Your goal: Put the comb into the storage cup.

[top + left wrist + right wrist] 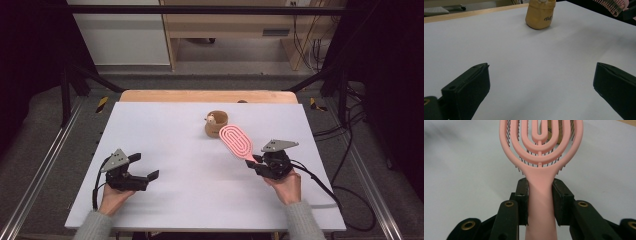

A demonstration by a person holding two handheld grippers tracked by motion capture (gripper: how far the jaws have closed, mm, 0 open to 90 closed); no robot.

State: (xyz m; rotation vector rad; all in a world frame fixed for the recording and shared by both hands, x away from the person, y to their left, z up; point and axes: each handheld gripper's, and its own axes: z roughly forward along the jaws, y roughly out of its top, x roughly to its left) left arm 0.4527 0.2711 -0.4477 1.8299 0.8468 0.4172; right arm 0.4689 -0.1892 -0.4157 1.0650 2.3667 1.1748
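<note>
A pink hairbrush [236, 142] with a looped, open head is held above a white table [165, 150], its handle clamped between the jaws of the right gripper [257, 162] near the table's right side. The head points away from the person toward a small tan pouch [216, 123] standing upright just beyond it, with a small pale thing at its rim. The risk, judging from this, is that the brush head knocks the light pouch over, or that the smooth handle twists in the narrow grip. The left gripper [142, 167] rests low at the table's left, jaws spread wide with nothing between them, well apart from the pouch.
</note>
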